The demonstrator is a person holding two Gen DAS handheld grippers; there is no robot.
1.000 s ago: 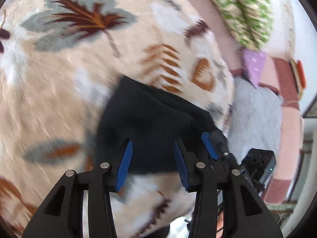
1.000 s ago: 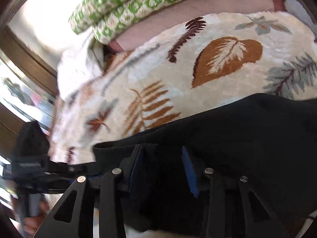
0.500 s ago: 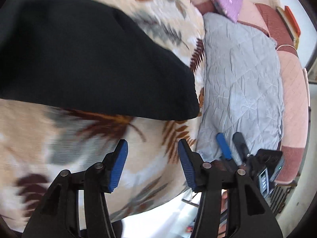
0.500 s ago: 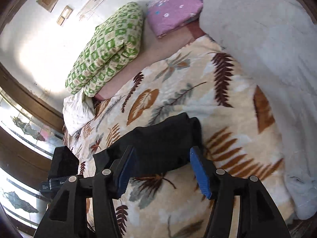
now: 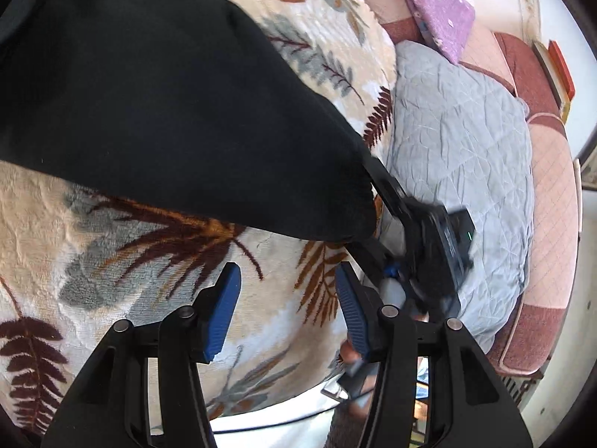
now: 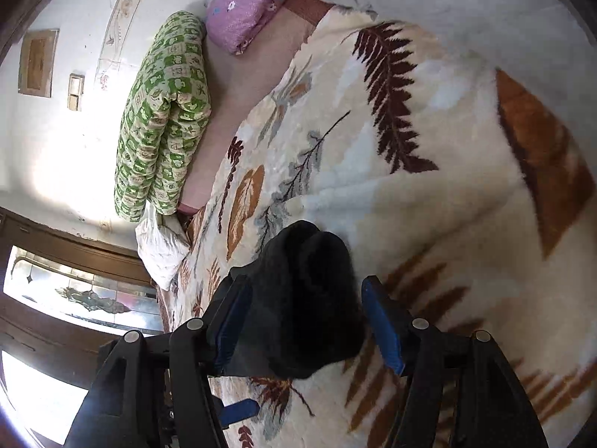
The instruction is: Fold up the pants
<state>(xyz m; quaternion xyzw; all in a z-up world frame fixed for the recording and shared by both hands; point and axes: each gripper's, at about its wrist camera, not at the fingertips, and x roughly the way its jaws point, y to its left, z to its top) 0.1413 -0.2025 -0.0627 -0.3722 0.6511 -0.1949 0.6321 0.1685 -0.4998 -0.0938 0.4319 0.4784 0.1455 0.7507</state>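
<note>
1. Left wrist view: one pair of black pants (image 5: pixel 156 104) lies folded into a thick bundle on the leaf-patterned blanket (image 5: pixel 74 231), up and left of the left gripper (image 5: pixel 285 311).
2. The left gripper's blue pads stand apart with only blanket between them; its jaws have lately been opening and nothing is held.
3. The right gripper (image 6: pixel 309 326) has also just been opening its jaws. The near end of the bundle shows between its pads (image 6: pixel 382 330) in the right wrist view, yet a gap is plain on the right side, so it does not look gripped.
4. The cloth looks soft, limp and light, likely to sag and slide open if lifted by one layer. A hold should pinch all layers together at a corner or a folded edge.
5. Counted: one pair of pants, two grippers, one patterned blanket, one grey quilt (image 5: pixel 466 156), one purple pillow (image 6: pixel 246 3), one green patterned quilt roll (image 6: pixel 164 119).
</note>
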